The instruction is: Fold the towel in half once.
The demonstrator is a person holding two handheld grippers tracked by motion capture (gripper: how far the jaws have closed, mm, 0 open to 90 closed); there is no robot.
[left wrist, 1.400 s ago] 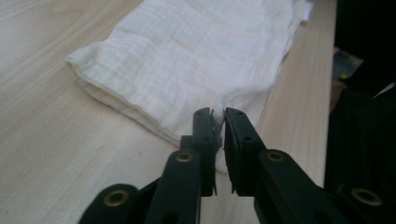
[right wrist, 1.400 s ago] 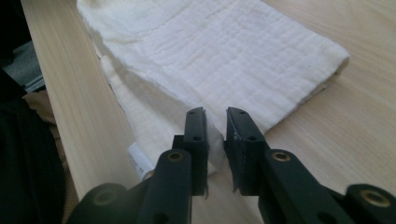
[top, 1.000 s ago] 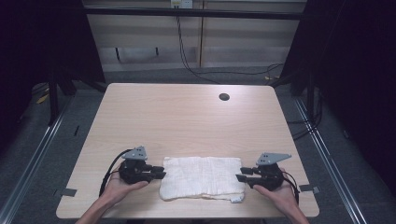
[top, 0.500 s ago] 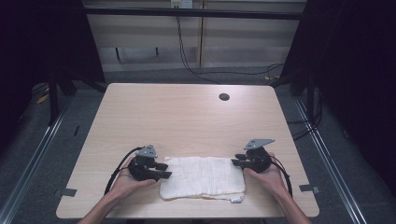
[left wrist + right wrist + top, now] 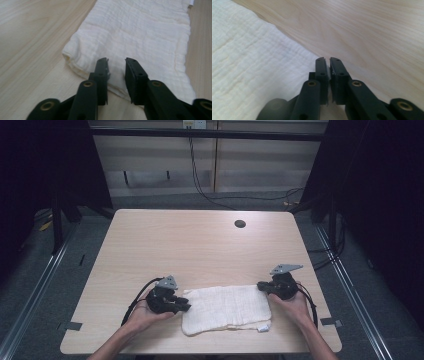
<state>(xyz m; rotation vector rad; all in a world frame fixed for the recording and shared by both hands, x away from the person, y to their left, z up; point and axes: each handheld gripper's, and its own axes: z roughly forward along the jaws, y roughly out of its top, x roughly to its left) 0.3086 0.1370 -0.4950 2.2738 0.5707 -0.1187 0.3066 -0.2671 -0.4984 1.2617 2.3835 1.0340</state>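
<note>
Starting at the left tool [image 5: 117, 60]: jaws just closed to a narrow gap, tips lying over one short end of the cloth [image 5: 145, 32], fabric showing in the gap but not plainly pinched. Moving to the right tool [image 5: 327, 58]: also just closed, down to a bare slit, tips set at the far corner of the cloth's other end; cannot tell whether a fold sits between the pads. Looking from above: left tool [image 5: 184, 306] and right tool [image 5: 260, 286] at opposite short ends, each held in a hand, with the cloth [image 5: 227, 307] flat between them on the near part of the worktop [image 5: 200, 245], long side running across. Judging by the crinkled weave: soft, light and limp, apparently folded into layers, with no stiffness to lift by and likely to sag or unfold if taken by one layer alone. Best gripped at the corners or end hems, pinching all layers together, both ends at once. Little risk of slipping or breaking. Counting outward: two tools, one cloth, one small tag [image 5: 261, 327] at its near right corner, one dark round hole [image 5: 240, 224] toward the worktop's far side.
</note>
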